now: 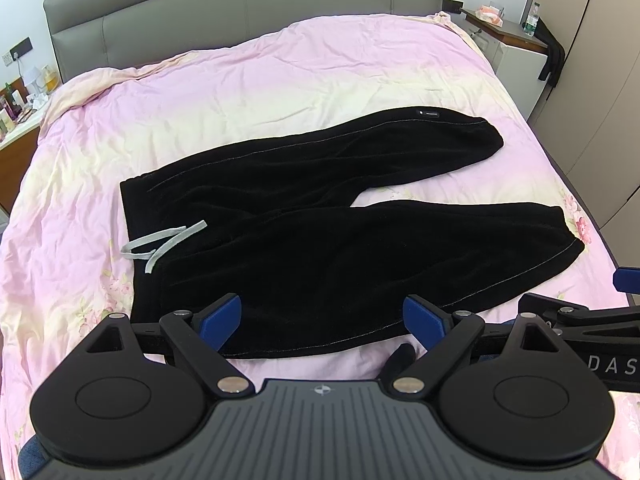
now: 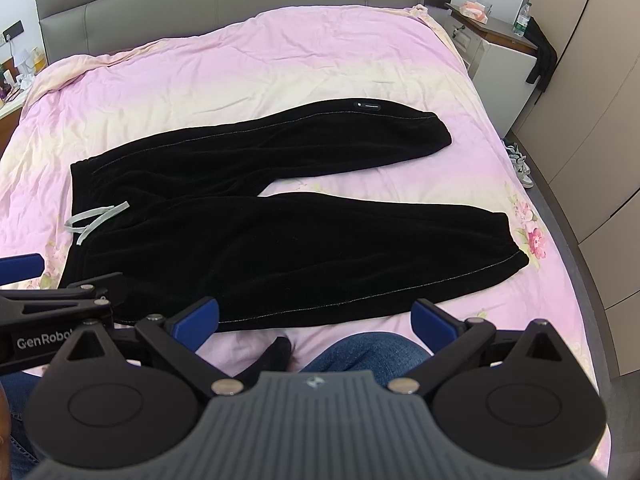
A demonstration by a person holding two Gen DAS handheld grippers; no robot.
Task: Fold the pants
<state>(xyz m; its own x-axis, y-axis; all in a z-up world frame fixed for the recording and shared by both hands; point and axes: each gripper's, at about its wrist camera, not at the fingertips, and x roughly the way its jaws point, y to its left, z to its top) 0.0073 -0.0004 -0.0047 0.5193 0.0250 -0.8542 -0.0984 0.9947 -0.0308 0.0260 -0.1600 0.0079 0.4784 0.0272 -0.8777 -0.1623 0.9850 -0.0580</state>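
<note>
One pair of black velvety pants (image 1: 320, 216) lies flat on a wrinkled pink floral bed cover (image 1: 280, 80), waistband toward the left and the two legs splayed apart toward the right, the nearer leg reaching to the bed's right side. The fabric looks soft and plush, with a thin pale stitched line running down each outer seam. One light grey flat drawstring (image 1: 164, 246) loops out at the waistband, and one small white-edged label (image 1: 429, 113) sits near the cuff of the farther leg.

Two hand-held grippers show, each black with two blue-padded fingers. The left gripper (image 1: 322, 318) hovers over the near edge of the pants, its fingers spread wide and holding nothing. The right gripper (image 2: 316, 318) is likewise spread wide and empty, just short of the nearer leg's hem edge. Each gripper's side shows at the edge of the other's view.

Below the right gripper are the person's blue denim knee (image 2: 368, 352) and a dark sock (image 2: 276, 354) on the cover.

A grey padded leather-like headboard (image 1: 224, 8) backs the bed. To the right stands one nightstand (image 1: 508, 36) bearing one clear plastic bottle (image 1: 531, 20) and a pink-and-white packet — with a dark garment draped off its corner.
</note>
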